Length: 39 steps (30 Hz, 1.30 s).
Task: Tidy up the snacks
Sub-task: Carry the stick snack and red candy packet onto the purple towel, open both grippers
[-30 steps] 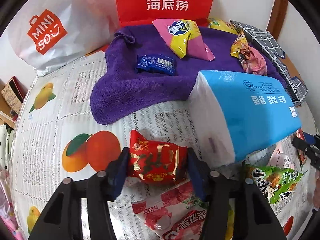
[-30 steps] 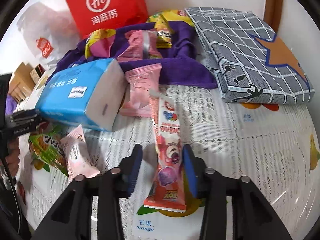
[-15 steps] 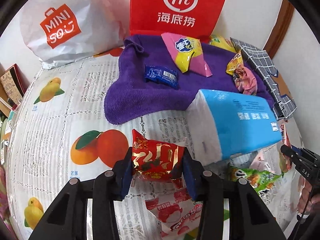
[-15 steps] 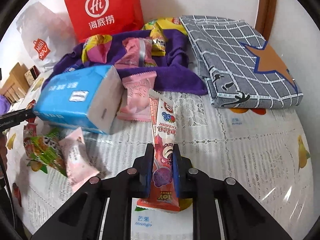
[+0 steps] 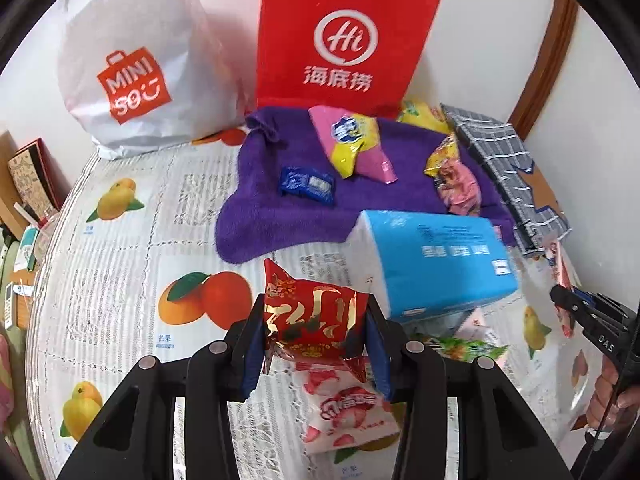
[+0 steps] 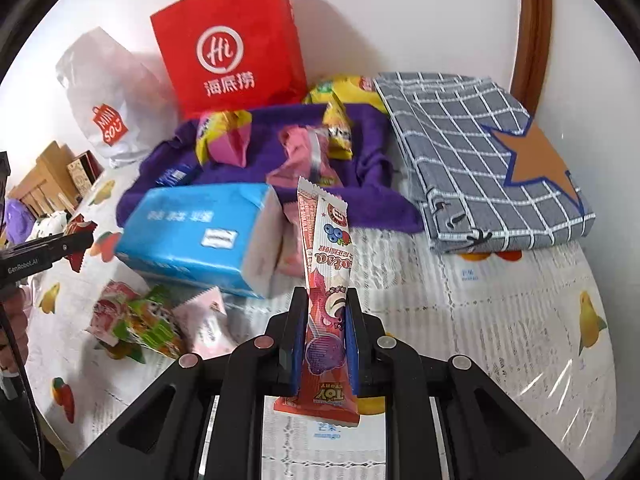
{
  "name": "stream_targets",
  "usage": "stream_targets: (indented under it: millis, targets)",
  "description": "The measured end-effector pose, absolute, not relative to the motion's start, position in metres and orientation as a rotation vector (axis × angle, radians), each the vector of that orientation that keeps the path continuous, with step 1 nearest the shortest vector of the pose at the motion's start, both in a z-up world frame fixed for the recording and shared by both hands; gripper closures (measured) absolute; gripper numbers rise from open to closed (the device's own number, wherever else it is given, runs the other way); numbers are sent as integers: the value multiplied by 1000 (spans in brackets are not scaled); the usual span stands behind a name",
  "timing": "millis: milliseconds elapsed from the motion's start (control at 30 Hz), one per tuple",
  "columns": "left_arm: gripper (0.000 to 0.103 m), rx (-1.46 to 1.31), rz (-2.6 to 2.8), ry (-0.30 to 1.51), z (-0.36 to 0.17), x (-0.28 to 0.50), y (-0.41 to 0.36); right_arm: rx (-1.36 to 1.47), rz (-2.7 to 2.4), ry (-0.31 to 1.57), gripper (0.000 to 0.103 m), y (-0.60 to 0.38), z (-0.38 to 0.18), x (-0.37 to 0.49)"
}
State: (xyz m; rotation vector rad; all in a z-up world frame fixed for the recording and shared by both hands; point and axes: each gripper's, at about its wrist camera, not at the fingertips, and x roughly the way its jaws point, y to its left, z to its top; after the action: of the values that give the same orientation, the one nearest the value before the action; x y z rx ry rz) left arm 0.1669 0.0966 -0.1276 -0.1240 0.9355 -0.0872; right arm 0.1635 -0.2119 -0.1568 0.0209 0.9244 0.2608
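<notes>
My left gripper [image 5: 316, 340] is shut on a red and gold snack packet [image 5: 314, 320], lifted off the table. My right gripper [image 6: 324, 340] is shut on a long pink snack stick packet [image 6: 326, 280], which stands tilted upward between the pads. A purple towel [image 5: 280, 204] at the back carries several snacks: a blue packet [image 5: 307, 185], a pink and yellow bag [image 5: 352, 144] and a pink wrapped one [image 5: 458, 184]. A strawberry packet [image 5: 344, 408] lies under the left gripper. The right gripper's tip [image 5: 568, 300] shows at the right edge of the left wrist view.
A blue tissue pack [image 5: 436, 260] lies mid-table beside green and pink packets [image 6: 152, 324]. A red paper bag [image 5: 340, 48] and a white shopping bag [image 5: 136, 68] stand against the wall. A folded grey checked cloth [image 6: 480, 152] lies at the right. The fruit-print tablecloth [image 5: 120, 260] covers the table.
Both grippers have risen with their packets. The right gripper closed on the pink stick packet, lifting its far end off the table; the left one tightened on the red packet.
</notes>
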Motion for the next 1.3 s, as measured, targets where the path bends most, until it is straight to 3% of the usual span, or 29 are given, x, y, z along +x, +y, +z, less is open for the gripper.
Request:
stream_targets:
  millis: [1300]
  targets:
    - [61, -126, -177, 871, -63, 203, 49, 78, 332, 831, 86, -186, -90, 206]
